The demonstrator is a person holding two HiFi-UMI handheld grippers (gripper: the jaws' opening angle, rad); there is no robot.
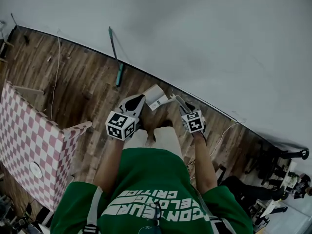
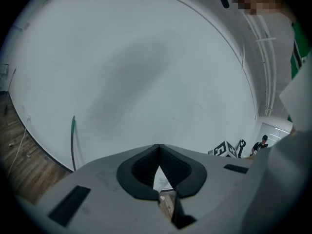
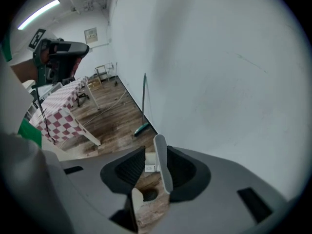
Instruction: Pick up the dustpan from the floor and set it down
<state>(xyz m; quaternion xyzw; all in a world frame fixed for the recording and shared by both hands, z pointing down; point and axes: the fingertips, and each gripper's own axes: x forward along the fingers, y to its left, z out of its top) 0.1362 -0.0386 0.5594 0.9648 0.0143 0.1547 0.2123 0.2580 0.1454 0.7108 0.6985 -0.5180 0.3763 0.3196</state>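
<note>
Now straddles the handle (image 3: 162, 162) of the dustpan (image 1: 155, 95) with the right claw (image 1: 181, 103), jaws apart and no squeeze yet. Finds the dustpan on the floor (image 1: 87, 91) close to the wall (image 1: 204, 43), ahead of both claws, handle running back and rightward into that right claw, so favours the right hand. Shows the left claw (image 2: 157, 149) pinched shut on nothing, just beside the dustpan. Calls, most likely, for closing on the handle, then lifting straight up. Leaves little room beyond at the wall; gives open floor leftward, with broom (image 1: 116, 57) and checked worktop (image 1: 29, 145) well apart.

The dustpan (image 1: 156, 96) is near the wall (image 1: 204, 38), broom (image 1: 118, 74) to its left, table (image 1: 48, 130) farther left.
</note>
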